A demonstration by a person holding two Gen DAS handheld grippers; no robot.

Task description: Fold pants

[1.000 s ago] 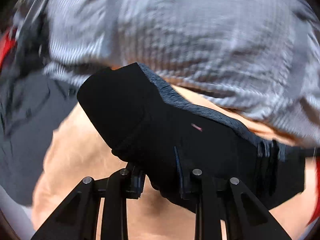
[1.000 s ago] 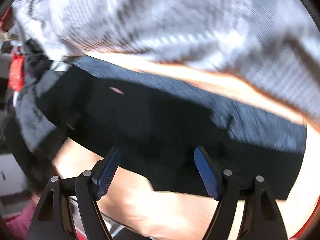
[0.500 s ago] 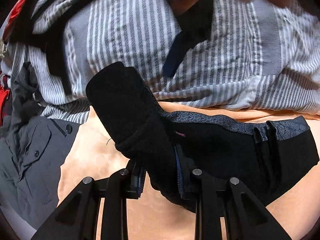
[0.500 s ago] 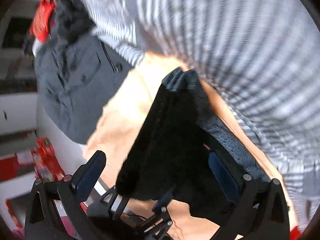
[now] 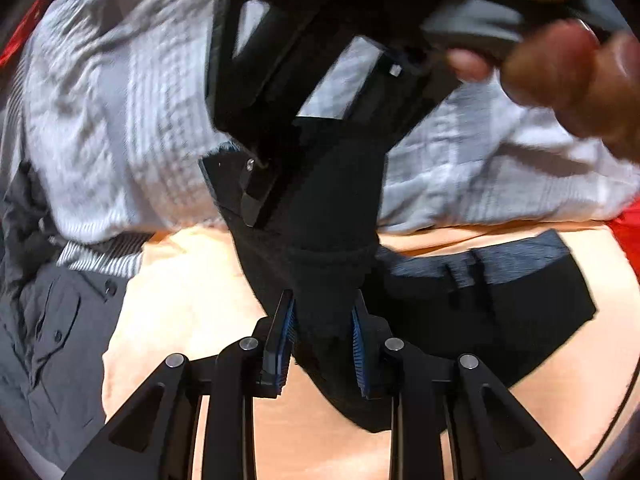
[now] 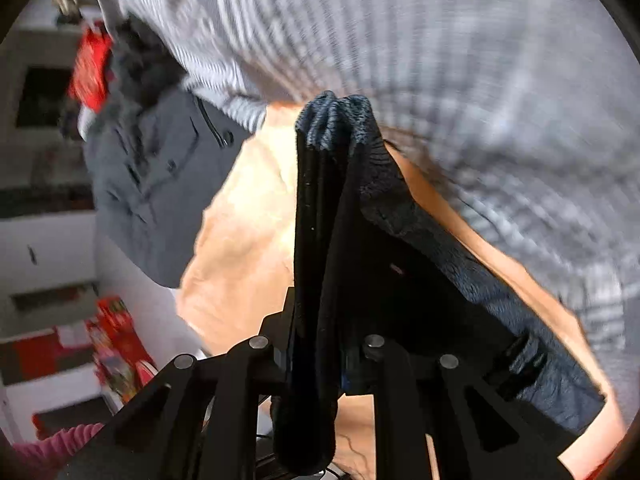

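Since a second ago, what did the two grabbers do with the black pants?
The right gripper stood wide open, swung to the lifted end of the black pants, and has just closed on that fold. The left gripper stayed clamped on its fold, lifting it slightly. The striped cloth and grey shirt stayed put.

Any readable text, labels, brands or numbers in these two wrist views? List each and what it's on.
None readable.
Small pinkish tag on the black pants: too small and blurred to read.
Red printed items at the lower left of the right wrist view: print blurred, illegible.
Striped shirt and grey garment: no text seen.
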